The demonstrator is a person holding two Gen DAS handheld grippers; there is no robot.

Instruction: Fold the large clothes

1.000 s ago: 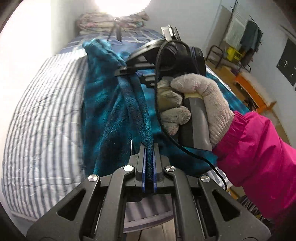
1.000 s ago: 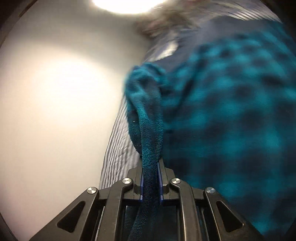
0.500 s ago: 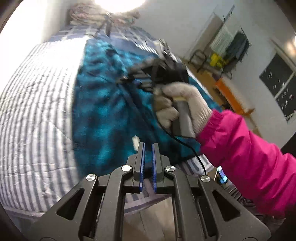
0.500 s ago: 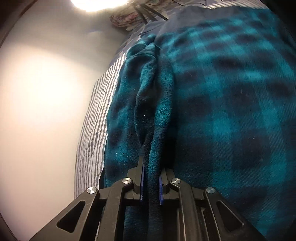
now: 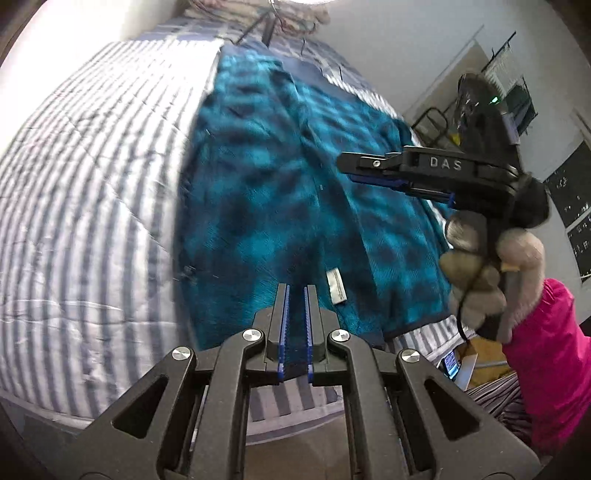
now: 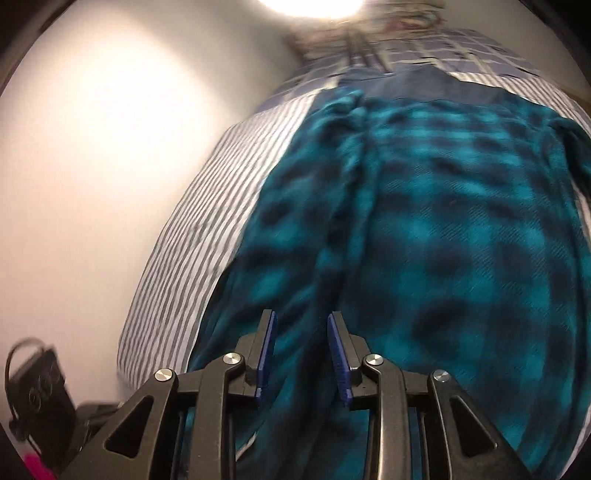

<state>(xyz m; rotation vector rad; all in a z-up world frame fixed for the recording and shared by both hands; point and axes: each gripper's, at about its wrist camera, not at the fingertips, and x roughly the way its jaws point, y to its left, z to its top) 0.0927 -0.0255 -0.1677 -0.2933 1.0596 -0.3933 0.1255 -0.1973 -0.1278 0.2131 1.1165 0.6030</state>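
Observation:
A large teal and dark plaid fleece garment (image 5: 280, 192) lies spread on the striped bed; it fills the right wrist view (image 6: 424, 258). A white label (image 5: 335, 286) shows near its front hem. My left gripper (image 5: 295, 291) is empty, its jaws slightly apart, above the hem. My right gripper (image 6: 301, 325) is open and empty above the cloth; in the left wrist view it (image 5: 354, 170) hovers over the garment's right side, held by a gloved hand (image 5: 480, 280).
The bed has a grey-and-white striped cover (image 5: 85, 192) with a plaid part and a bundle of cloth (image 5: 258, 14) at the far end. A white wall (image 6: 110, 147) runs along the left. Racks and furniture (image 5: 509, 85) stand at the right.
Both grippers have let go of the garment's folded edge and opened. The cloth now lies flat on the bed, and both grippers have pulled back toward the bed's near end.

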